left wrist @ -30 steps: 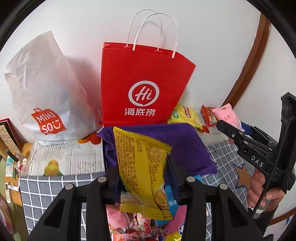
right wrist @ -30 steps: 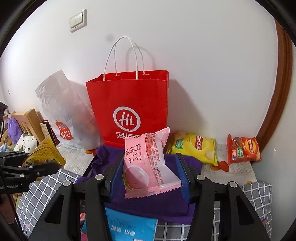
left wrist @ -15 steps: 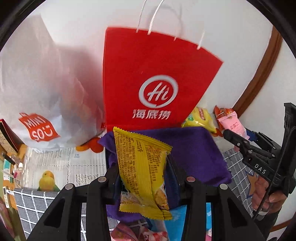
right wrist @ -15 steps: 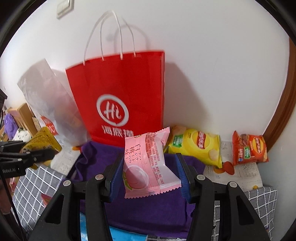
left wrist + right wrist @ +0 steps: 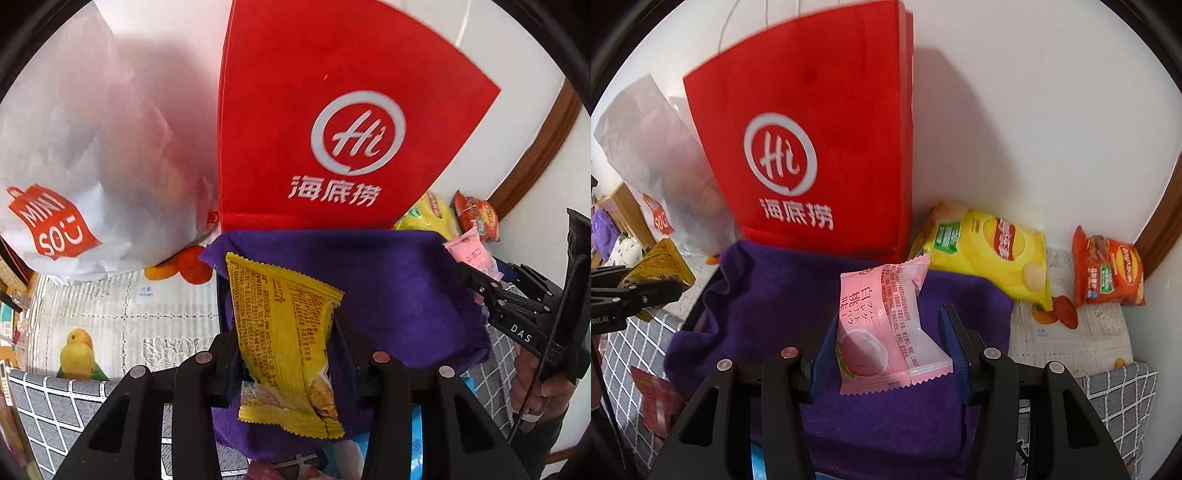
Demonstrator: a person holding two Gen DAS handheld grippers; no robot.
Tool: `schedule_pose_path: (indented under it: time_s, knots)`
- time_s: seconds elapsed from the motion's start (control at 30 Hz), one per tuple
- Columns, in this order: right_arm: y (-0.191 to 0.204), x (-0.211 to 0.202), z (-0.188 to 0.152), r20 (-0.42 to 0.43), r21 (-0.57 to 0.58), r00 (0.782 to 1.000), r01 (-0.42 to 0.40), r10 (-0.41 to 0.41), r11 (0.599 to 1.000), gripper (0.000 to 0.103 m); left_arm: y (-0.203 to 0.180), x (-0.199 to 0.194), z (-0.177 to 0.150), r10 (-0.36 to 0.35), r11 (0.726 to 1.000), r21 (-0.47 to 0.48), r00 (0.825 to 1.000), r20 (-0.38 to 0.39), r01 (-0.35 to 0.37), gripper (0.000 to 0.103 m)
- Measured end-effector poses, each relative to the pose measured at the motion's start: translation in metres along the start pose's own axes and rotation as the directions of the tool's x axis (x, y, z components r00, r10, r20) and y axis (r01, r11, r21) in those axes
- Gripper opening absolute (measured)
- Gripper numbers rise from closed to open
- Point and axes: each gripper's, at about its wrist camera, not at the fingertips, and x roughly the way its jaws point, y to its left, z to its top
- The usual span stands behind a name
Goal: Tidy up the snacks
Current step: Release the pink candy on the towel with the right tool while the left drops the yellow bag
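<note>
**Ana:** Well, the left tool (image 5: 284, 354) is clamped on a yellow snack packet (image 5: 284, 343), packet upright between the fingers, its printed back facing the camera.

**Ben:** And the right tool (image 5: 886, 343) has its own catch: a pink peach packet (image 5: 886, 328), pinched between the blue pads (image 5: 822, 354), leaning a touch to the left.

**Ana:** Both packets hang above the purple cloth (image 5: 768, 291), which is spread in front of the red paper bag (image 5: 816, 147). That bag stands upright against the white wall, its "Hi" logo facing us.

**Ben:** Left of it, touching its side, a white Miniso bag (image 5: 74, 155). On the bag's right, a yellow chip bag (image 5: 993, 254) lies flat by the wall, and an orange chip bag (image 5: 1108, 269) sits just beside that, nearer the brown door frame.

**Ana:** From the left wrist view you can see the right tool (image 5: 476, 277) off to the side, pink packet (image 5: 472, 254) in its tip, a hand (image 5: 539, 387) on the handle.

**Ben:** Underneath it all, a grey checked tablecloth (image 5: 1115, 391) covers the near part of the table, and a fruit-print mat (image 5: 122, 314) lies under the bags.
</note>
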Motion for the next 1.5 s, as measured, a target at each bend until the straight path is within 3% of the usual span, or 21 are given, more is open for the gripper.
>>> schedule_pose_path:
  time_s: [0.77,1.5]
  knots:
    - [-0.006,0.048,-0.017,-0.130,0.021,0.991,-0.018,0.020,1.000,0.053,0.007,0.043,-0.004,0.027,0.999,-0.037,0.995,-0.096,-0.030,0.040]
    - [-0.002,0.060,-0.020,-0.176,-0.003,0.984,0.009,-0.010,1.000,0.053,-0.002,0.059,-0.006,0.020,1.000,-0.015,0.992,-0.123,-0.022,0.041]
